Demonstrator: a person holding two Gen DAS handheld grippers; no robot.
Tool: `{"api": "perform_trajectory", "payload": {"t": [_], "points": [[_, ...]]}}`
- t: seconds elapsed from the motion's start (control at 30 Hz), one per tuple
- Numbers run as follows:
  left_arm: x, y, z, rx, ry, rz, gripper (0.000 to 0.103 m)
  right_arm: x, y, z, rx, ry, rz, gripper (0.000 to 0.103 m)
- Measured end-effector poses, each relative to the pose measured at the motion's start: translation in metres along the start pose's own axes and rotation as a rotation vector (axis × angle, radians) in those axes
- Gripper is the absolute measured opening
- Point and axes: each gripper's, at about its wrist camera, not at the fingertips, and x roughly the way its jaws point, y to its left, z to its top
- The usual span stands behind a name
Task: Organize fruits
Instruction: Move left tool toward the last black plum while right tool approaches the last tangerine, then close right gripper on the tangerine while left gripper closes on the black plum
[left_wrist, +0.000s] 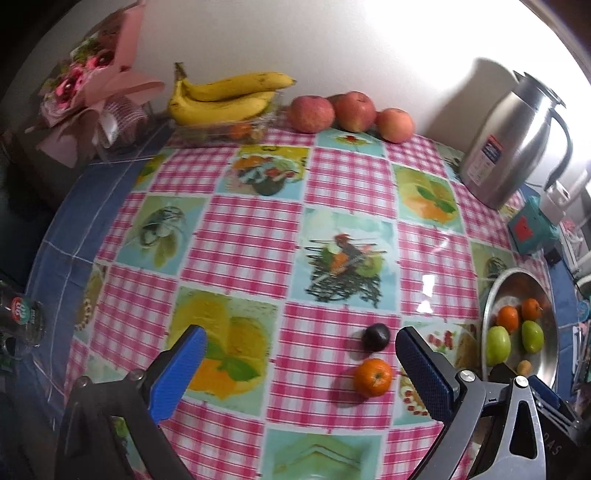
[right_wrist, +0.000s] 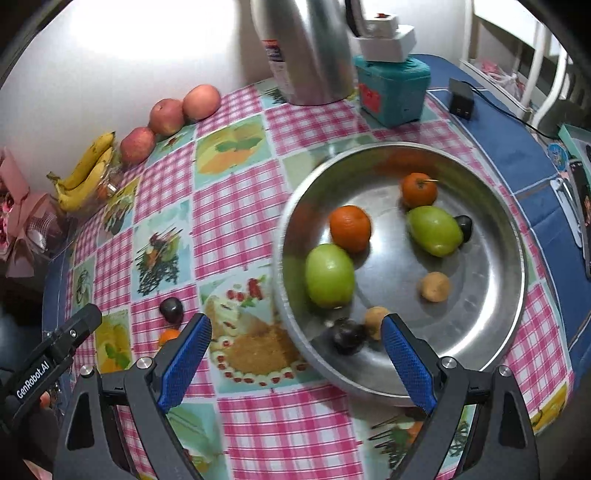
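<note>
A steel bowl (right_wrist: 491, 325) sits on the checked tablecloth and holds two oranges (right_wrist: 350, 228), two green fruits (right_wrist: 328, 275), two small tan fruits (right_wrist: 435, 286) and two dark plums (right_wrist: 347, 336). My right gripper (right_wrist: 295, 354) is open and empty over the bowl's near rim. On the cloth lie a dark plum (left_wrist: 375, 336) and an orange (left_wrist: 373, 377). My left gripper (left_wrist: 299, 373) is open and empty, with both loose fruits between its fingers, nearer the right one. The bowl also shows in the left wrist view (left_wrist: 554, 354).
Bananas (left_wrist: 225, 98) and three apples (left_wrist: 349, 110) line the back wall. A steel thermos jug (left_wrist: 513, 144) and a teal box (right_wrist: 393, 90) stand at the back right. A pink bouquet (left_wrist: 92, 85) sits far left, a dark bottle (left_wrist: 18, 317) at the left edge.
</note>
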Motion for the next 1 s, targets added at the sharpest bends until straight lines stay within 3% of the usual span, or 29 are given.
{"api": "perform_trajectory", "payload": {"t": [0.47, 1.0], "points": [[0.002, 0.061, 0.007, -0.130, 0.004, -0.010, 0.103, 0.013, 0.069, -0.012, -0.133, 0.027, 0.071, 0.093], [0.072, 0.057, -0.016, -0.104, 0.205, 0.008, 0.103, 0.061, 0.103, -0.029, -0.203, 0.146, 0.040, 0.093]]}}
